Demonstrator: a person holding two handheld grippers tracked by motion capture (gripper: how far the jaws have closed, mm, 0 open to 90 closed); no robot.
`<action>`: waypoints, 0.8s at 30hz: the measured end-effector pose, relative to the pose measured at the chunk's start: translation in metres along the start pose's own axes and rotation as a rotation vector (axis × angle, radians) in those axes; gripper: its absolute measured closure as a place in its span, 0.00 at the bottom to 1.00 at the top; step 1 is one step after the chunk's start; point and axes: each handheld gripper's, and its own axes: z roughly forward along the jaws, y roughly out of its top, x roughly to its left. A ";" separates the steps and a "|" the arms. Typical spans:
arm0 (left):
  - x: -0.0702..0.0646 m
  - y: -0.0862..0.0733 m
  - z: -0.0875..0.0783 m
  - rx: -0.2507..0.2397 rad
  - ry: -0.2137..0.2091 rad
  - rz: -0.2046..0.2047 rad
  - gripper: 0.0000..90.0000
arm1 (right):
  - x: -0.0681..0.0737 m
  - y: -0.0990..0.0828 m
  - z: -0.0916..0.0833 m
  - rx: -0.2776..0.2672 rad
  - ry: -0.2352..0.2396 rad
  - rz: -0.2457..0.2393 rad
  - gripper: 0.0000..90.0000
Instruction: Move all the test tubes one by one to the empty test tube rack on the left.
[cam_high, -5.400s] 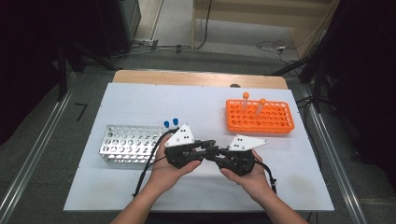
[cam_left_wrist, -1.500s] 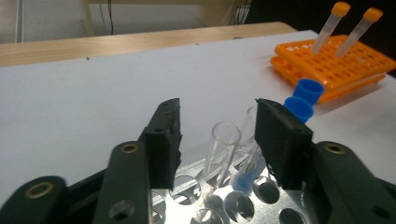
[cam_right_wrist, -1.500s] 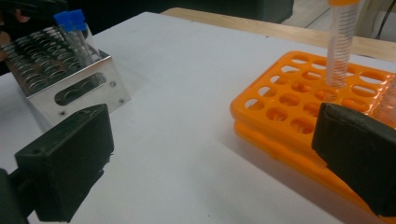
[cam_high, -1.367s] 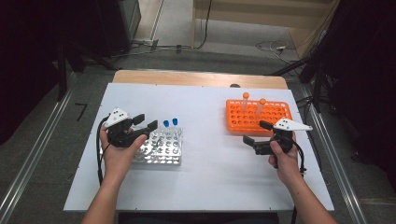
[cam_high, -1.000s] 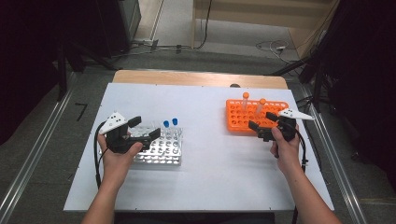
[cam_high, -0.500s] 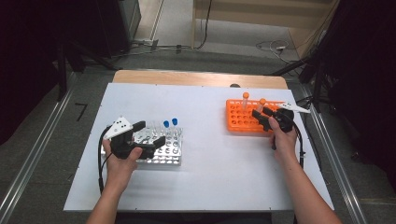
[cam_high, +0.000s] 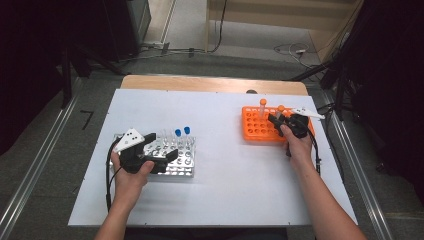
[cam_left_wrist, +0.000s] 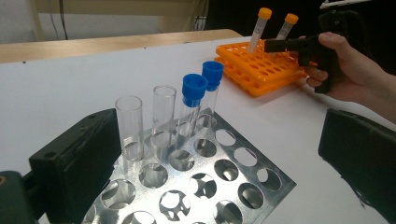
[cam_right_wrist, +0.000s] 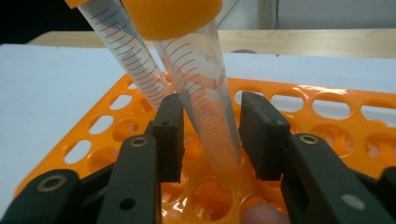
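Note:
An orange rack (cam_high: 255, 131) at the right holds two orange-capped tubes (cam_high: 263, 102). My right gripper (cam_high: 276, 120) reaches in from the rack's right side. Its jaws have just been closing around the nearer, tilted orange-capped tube (cam_right_wrist: 205, 93). One pad touches it and a thin gap remains at the other pad, so my right gripper (cam_right_wrist: 208, 135) is open. My left gripper (cam_high: 162, 146) is open, with its jaws spread wide over the metal rack (cam_high: 182, 170). That metal rack (cam_left_wrist: 261, 186) holds two blue-capped tubes (cam_left_wrist: 194, 88) and two uncapped clear tubes (cam_left_wrist: 129, 121).
The white table top (cam_high: 225, 190) runs wide between the two racks. A wooden edge (cam_high: 210, 82) lies at the back. Rails and dark equipment flank the table. Cables trail from both grippers.
My right hand has moved left onto the orange rack, and its jaws have narrowed around the orange-capped tube. My left hand has shifted slightly over the metal rack.

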 end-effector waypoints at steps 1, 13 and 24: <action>0.000 0.000 0.000 0.000 -0.001 -0.001 0.00 | 0.000 0.000 0.000 -0.001 -0.010 -0.004 0.71; -0.002 0.003 -0.001 -0.007 -0.008 0.002 0.00 | -0.001 0.001 -0.006 -0.034 -0.040 -0.028 0.79; -0.006 0.007 0.006 -0.005 -0.032 0.016 0.00 | 0.003 0.010 -0.024 -0.081 -0.022 -0.045 0.79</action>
